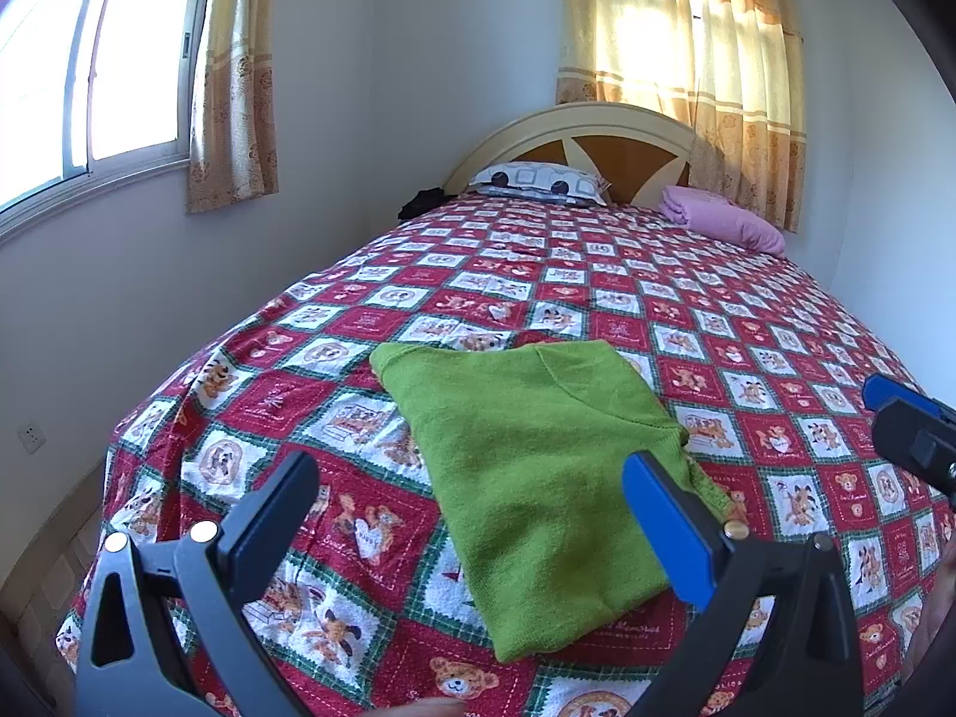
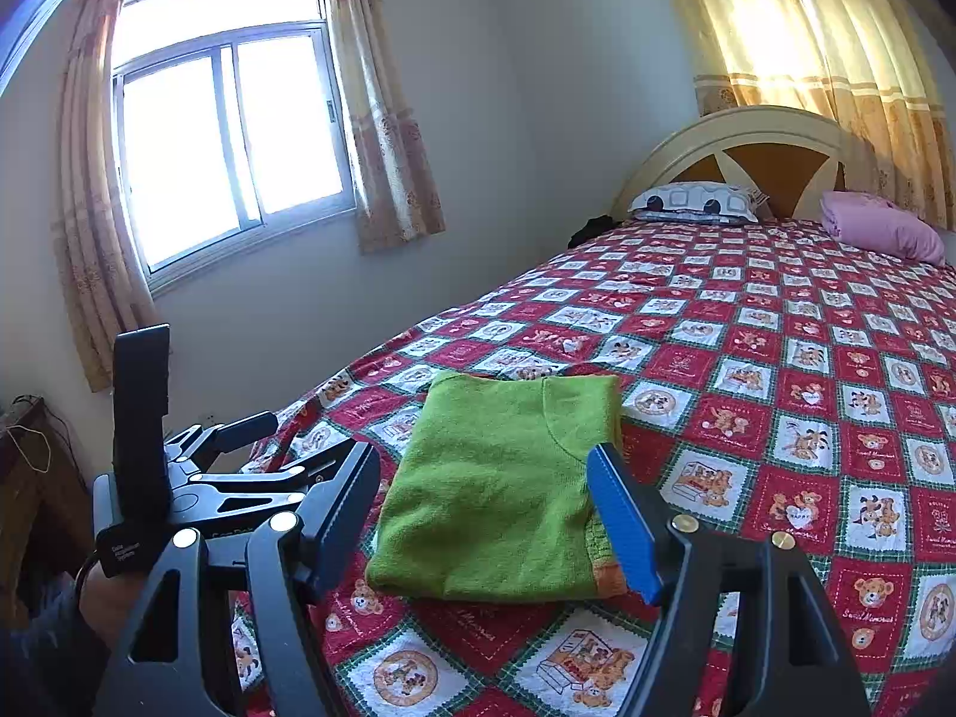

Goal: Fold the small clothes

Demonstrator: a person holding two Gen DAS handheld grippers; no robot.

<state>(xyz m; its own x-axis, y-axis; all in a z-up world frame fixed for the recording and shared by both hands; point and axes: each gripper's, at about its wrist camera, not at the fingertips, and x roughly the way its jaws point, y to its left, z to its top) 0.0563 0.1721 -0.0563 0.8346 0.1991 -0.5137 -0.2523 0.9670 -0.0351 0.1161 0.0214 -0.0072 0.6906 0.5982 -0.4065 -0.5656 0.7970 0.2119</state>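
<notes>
A folded green knitted garment (image 1: 538,478) lies flat on the red-and-white checked teddy-bear bedspread (image 1: 747,346). The left gripper (image 1: 472,514) and right gripper (image 2: 484,496) hover above its near edge, jaws wide apart, gripping nothing.

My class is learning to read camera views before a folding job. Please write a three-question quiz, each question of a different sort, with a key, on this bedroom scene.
1. True or false: the green garment lies folded on the bedspread.
2. Multiple choice: what lies by the headboard on the side nearer the sunlit curtain? A) a folded pink cloth B) a blue towel C) a book
3. Short answer: is either claw gripping the garment?

Key
1. True.
2. A, the pink cloth; the patterned pillow lies on the other side.
3. No. The left claw and the right claw are both open and empty.
</notes>
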